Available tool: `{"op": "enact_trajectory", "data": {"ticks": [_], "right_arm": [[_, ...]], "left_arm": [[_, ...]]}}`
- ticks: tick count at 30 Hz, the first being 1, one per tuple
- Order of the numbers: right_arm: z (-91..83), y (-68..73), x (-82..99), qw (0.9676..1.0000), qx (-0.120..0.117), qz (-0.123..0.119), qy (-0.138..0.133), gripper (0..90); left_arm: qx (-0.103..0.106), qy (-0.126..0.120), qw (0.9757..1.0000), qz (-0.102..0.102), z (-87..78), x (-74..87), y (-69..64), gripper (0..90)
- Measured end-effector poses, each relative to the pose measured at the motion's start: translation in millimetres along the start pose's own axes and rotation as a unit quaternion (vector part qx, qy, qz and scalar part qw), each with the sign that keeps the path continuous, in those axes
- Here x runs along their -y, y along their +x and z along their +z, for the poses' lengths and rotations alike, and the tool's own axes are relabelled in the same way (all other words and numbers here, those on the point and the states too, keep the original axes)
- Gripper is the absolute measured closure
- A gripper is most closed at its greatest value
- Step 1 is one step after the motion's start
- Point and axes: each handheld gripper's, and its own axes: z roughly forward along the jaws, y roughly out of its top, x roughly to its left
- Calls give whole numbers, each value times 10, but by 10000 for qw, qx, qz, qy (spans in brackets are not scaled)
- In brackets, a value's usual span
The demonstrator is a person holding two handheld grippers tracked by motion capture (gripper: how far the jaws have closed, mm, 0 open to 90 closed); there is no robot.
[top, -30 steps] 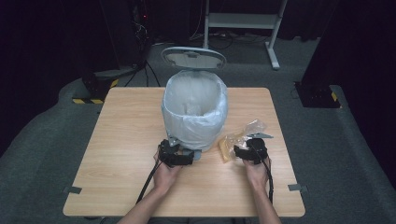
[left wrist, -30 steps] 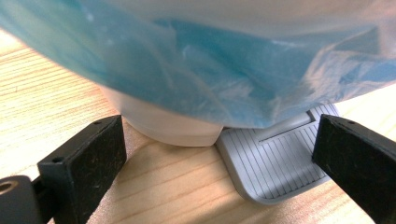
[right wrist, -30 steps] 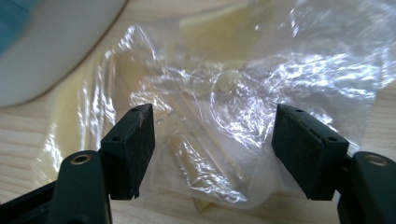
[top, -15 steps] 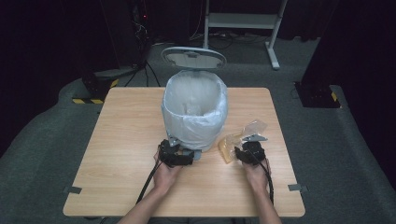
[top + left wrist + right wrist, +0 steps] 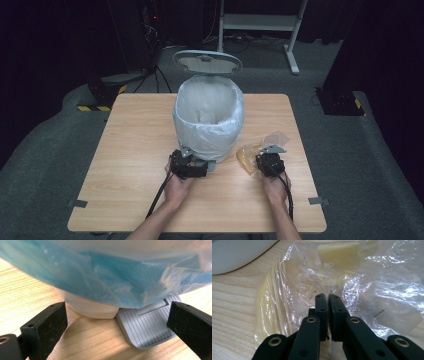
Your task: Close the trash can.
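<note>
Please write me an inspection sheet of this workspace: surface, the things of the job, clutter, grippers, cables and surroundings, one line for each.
Surface: wooden table, bare apart from the job's things; tape at its near corners.
Job's things: pedal bin with liner, lid up; grey pedal faces the person. Crinkled clear bag lies to the bin's right.
Clutter: nothing seen.
Grippers: left gripper open, low before the bin's base, one jaw on each side of the pedal. Right gripper has just closed; its jaws pinch the bag's film.
Cables: one trails from each gripper toward the person.
Surroundings: dark room, grey floor, white frame behind, hazard-striped object at left.
</note>
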Motion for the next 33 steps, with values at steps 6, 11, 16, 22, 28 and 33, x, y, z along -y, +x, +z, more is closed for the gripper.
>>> {"op": "enact_trajectory", "data": {"ticks": [6,11,16,22,28,33], "right_arm": [[-1,-30,22,9999,-108,86,-74,875],[-6,-35,20,9999,-151,18,-70,887],[-19,-60,0,9997,-241,20,-11,891],[-115,-79,-19,9994,-331,33,-54,892],[-237,-111,-45,9988,-443,111,-181,891],[-345,-112,-60,9982,-515,111,-294,891]], "left_arm": [[1,2,10000,1,0,0,0,31],[6,3,10000,-8,1,-1,2,31],[30,43,10000,17,-1,-2,9,31],[47,74,10000,46,-4,-2,13,31],[16,14,10000,-10,2,-1,6,32],[20,16,10000,-13,2,-2,8,31]]}}
